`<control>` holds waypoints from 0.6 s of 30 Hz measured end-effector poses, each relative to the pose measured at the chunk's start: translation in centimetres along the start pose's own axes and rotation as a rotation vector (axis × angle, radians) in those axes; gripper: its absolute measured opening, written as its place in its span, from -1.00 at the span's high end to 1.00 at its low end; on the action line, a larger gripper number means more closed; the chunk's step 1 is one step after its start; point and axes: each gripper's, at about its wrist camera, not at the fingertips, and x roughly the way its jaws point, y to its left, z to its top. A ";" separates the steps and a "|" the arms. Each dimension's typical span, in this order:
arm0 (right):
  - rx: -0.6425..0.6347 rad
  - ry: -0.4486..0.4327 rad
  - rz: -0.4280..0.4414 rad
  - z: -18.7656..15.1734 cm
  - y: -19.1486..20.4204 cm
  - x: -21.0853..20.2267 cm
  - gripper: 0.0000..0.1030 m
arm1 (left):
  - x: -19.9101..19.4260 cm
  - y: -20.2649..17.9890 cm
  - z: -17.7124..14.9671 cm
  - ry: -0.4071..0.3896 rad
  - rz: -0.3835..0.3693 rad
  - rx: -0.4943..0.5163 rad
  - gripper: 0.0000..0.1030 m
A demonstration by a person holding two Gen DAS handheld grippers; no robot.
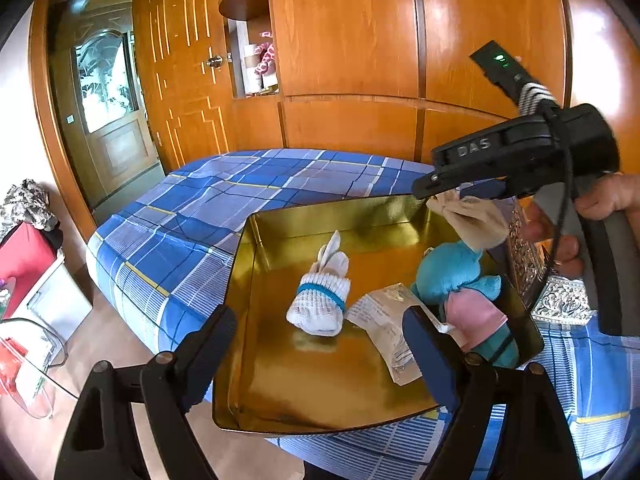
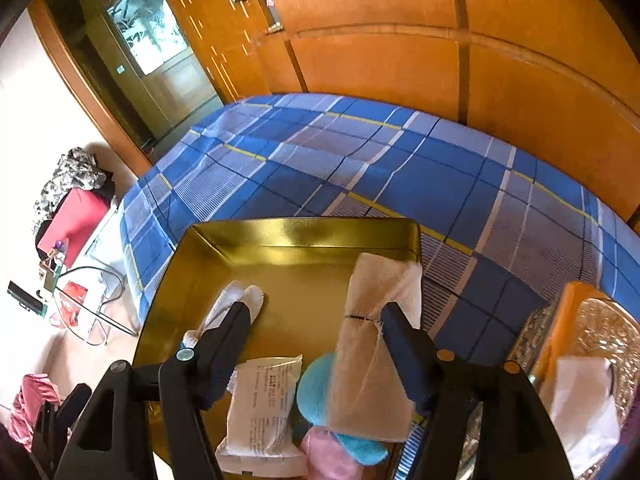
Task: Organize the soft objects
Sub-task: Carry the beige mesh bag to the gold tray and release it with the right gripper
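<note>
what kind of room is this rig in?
Most likely a bedroom in a home: a bed under a blue plaid sheet, built-in wooden wardrobe panels behind it, and a wood door with a frosted glass pane. The gold tray sits on the bed.

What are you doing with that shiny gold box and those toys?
A person is tidying soft things into a gold tray on a blue checked bed. The right gripper, jaws apart, has a beige cloth beside one finger, over the tray. Already inside lie a rolled white sock, a white packet and a blue plush toy. The left gripper hovers open and empty.
</note>
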 end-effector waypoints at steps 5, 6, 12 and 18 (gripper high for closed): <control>-0.013 -0.037 -0.003 -1.2 -0.1 -2.2 -0.33 | -0.3 0.0 0.2 -0.008 -0.004 0.001 -0.68; -0.018 -0.042 -0.002 -1.5 0.0 -2.6 -0.33 | -0.4 -0.1 0.2 -0.011 -0.006 0.002 -0.69; 0.025 -0.036 0.178 -1.3 0.1 -3.1 -0.44 | -1.0 -0.7 0.1 -0.025 -0.015 0.016 -0.73; -0.005 -0.018 0.083 -0.2 0.6 -2.6 -0.63 | -1.4 -0.8 0.3 -0.039 -0.023 0.013 -0.74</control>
